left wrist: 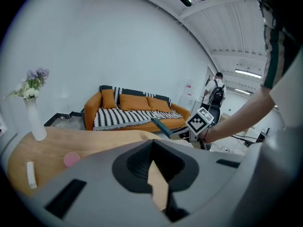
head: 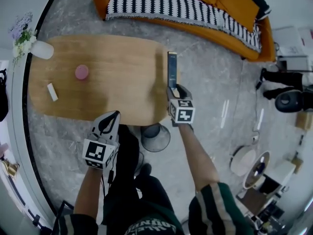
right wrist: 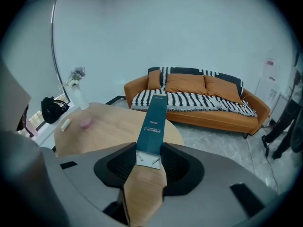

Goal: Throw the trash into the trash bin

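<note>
Edges come first: the right gripper [right wrist: 148, 161] hangs over the rounded right end of the oval table [head: 117, 77], whose curved rim runs just beneath and to the left of its jaws. To its right and ahead of it lies open grey floor [head: 210, 82], veined like marble, up to the orange sofa [head: 230, 4] far ahead. The left gripper [head: 115, 115] sits over the table's near edge, well to the left of the right one and closer to the person. Its jaws are drawn together at the tips with nothing between them. Between the two grippers, behind and below the right one, the trash bin [head: 155, 137] stands on the floor partly tucked under the table's near rim. The right gripper's jaws are clamped on the near end of the box [right wrist: 152, 122], which sticks straight out ahead of them. It is a long, narrow carton, dark teal with small white print on its face and a pale folded flap at the gripped end. The table is smooth light wood. Far to the left of both grippers it carries a pink disc [head: 81, 72], a small white stick [head: 52, 91] and a white vase [head: 41, 49] of flowers. A black-and-white zigzag blanket [head: 161, 4] drapes the sofa seat, and the bin is round, dark and open-topped.
</note>
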